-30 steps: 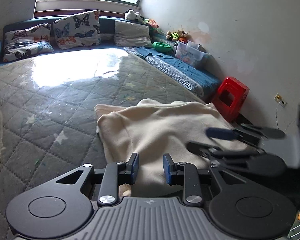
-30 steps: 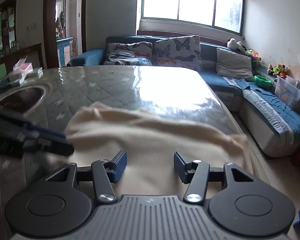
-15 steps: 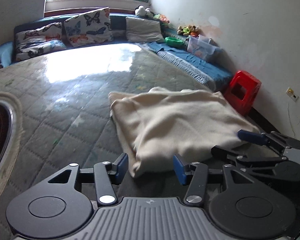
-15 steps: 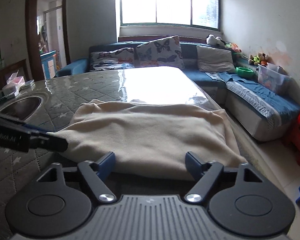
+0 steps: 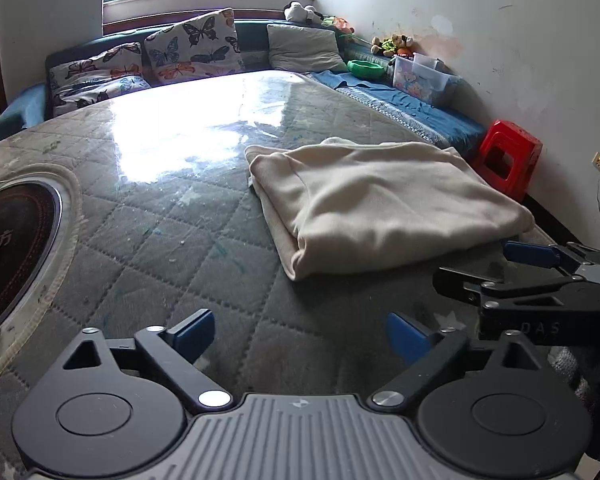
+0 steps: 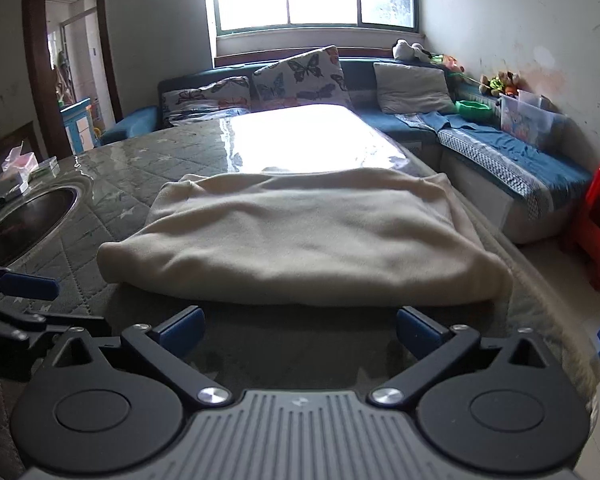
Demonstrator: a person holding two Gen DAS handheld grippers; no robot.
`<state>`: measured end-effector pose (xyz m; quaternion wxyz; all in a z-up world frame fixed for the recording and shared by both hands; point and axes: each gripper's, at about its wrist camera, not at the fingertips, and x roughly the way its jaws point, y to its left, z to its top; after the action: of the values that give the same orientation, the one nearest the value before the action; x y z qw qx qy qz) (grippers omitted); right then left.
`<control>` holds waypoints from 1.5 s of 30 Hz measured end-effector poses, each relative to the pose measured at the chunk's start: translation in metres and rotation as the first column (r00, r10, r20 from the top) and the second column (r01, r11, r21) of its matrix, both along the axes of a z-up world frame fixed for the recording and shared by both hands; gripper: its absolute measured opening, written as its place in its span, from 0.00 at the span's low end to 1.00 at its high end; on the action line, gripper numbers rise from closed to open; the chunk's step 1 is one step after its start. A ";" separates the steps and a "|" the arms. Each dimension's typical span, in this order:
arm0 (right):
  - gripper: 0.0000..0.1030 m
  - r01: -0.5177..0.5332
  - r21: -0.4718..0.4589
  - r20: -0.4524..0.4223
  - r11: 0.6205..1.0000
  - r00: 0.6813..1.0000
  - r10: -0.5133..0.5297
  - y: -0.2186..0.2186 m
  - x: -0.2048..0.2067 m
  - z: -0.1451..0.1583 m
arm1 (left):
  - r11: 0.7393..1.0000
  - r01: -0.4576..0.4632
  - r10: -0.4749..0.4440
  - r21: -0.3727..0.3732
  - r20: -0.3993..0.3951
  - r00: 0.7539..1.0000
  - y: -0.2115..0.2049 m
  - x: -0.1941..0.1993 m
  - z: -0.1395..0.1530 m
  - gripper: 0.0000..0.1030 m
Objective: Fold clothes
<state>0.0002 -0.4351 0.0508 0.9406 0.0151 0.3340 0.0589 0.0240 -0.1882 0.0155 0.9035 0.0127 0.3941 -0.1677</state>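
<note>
Left wrist view: the tabletop (image 5: 148,248), covered in grey-green quilted fabric under a glossy clear sheet, fills most of the frame. A blue sofa (image 5: 412,108) runs along the far edge and down the right-hand wall, carrying butterfly-print cushions (image 5: 192,48) and a plain grey cushion (image 5: 304,48).

The cream garment (image 5: 380,204) lies folded into a thick, roughly rectangular bundle on the right half of the tabletop, flat on the quilted cover, its near fold edge facing the cameras. In the right wrist view the same garment (image 6: 300,240) lies straight ahead, spanning most of the width between the fingers and just beyond their tips.

A round recessed cooktop (image 5: 16,256) is set into the tabletop at the left. A red plastic stool (image 5: 508,160) stands on the floor beside the wall at the right.

Left hand-held gripper (image 5: 300,330): jaws opening, spread wide, nothing between them; only bare tabletop lies under the gap. It is released and clear of the garment.

Right hand-held gripper (image 6: 300,326): jaws opening, spread wide, nothing between them; the garment's near edge lies just ahead of the fingertips, not touched. Its blue-tipped fingers (image 5: 532,254) also show at the right of the left wrist view, beside the garment's near right corner.
</note>
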 end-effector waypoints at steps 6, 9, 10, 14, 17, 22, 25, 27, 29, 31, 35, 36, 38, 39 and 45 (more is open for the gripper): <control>1.00 0.024 0.012 -0.009 1.000 1.000 -0.024 0.004 -0.006 -0.002 | 1.000 -0.002 0.002 0.022 0.008 1.000 0.000 -0.008 -0.001 1.00; 1.00 0.030 0.006 -0.012 1.000 0.999 -0.030 0.006 -0.008 -0.002 | 0.999 -0.006 0.005 0.031 0.010 1.000 0.000 -0.011 -0.002 1.00; 1.00 0.031 0.001 -0.012 1.000 0.999 -0.031 0.007 -0.009 -0.002 | 0.999 -0.008 0.008 0.033 0.011 1.000 0.000 -0.012 -0.002 1.00; 1.00 0.032 -0.009 -0.010 0.999 0.999 -0.032 0.011 -0.011 -0.003 | 0.999 -0.016 0.016 0.032 0.007 1.000 0.003 -0.015 -0.003 1.00; 1.00 0.029 -0.006 -0.011 1.000 0.999 -0.030 0.014 -0.013 -0.003 | 0.999 -0.023 0.023 0.032 0.008 1.000 0.006 -0.018 -0.003 1.00; 1.00 0.024 -0.005 -0.009 1.000 1.000 -0.024 0.019 -0.016 -0.002 | 0.999 -0.035 0.035 0.024 0.009 0.999 0.009 -0.022 -0.001 1.00; 1.00 0.016 -0.004 -0.008 1.000 1.000 -0.016 0.022 -0.018 0.000 | 0.999 -0.041 0.041 0.018 0.011 0.999 0.010 -0.024 0.000 1.00; 1.00 0.014 -0.007 -0.007 1.000 1.000 -0.014 0.024 -0.019 0.000 | 0.999 -0.044 0.044 0.016 0.013 0.999 0.011 -0.025 0.001 1.00; 1.00 0.012 -0.008 -0.006 1.000 1.000 -0.012 0.025 -0.019 0.001 | 0.999 -0.050 0.050 0.013 0.010 0.999 0.013 -0.025 0.000 1.00; 1.00 0.012 -0.009 -0.006 1.000 1.000 -0.012 0.026 -0.020 0.001 | 0.998 -0.058 0.058 0.010 0.006 0.998 0.015 -0.026 0.000 1.00; 1.00 0.010 -0.018 -0.011 1.000 1.000 -0.010 0.028 -0.020 0.001 | 0.997 -0.078 0.078 0.003 0.002 0.997 0.018 -0.027 0.000 1.00; 1.00 0.010 -0.019 -0.011 1.000 1.000 -0.010 0.028 -0.020 0.001 | 0.996 -0.084 0.084 0.001 0.002 0.996 0.019 -0.027 0.000 1.00; 1.00 0.009 -0.019 -0.011 1.000 1.000 -0.010 0.028 -0.021 0.002 | 0.996 -0.088 0.088 -0.002 0.001 0.996 0.019 -0.027 0.000 1.00; 1.00 0.009 -0.017 -0.010 1.000 1.000 -0.009 0.029 -0.021 0.002 | 0.996 -0.089 0.089 -0.004 0.000 0.996 0.019 -0.027 0.001 1.00; 1.00 0.005 -0.012 -0.016 1.000 1.000 -0.006 0.031 -0.021 0.001 | 0.995 -0.095 0.095 -0.013 -0.003 0.995 0.020 -0.029 0.003 1.00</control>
<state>-0.0208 -0.4044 0.0520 0.9382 0.0106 0.3417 0.0541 -0.0046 -0.1685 0.0182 0.9102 -0.0123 0.3940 -0.1273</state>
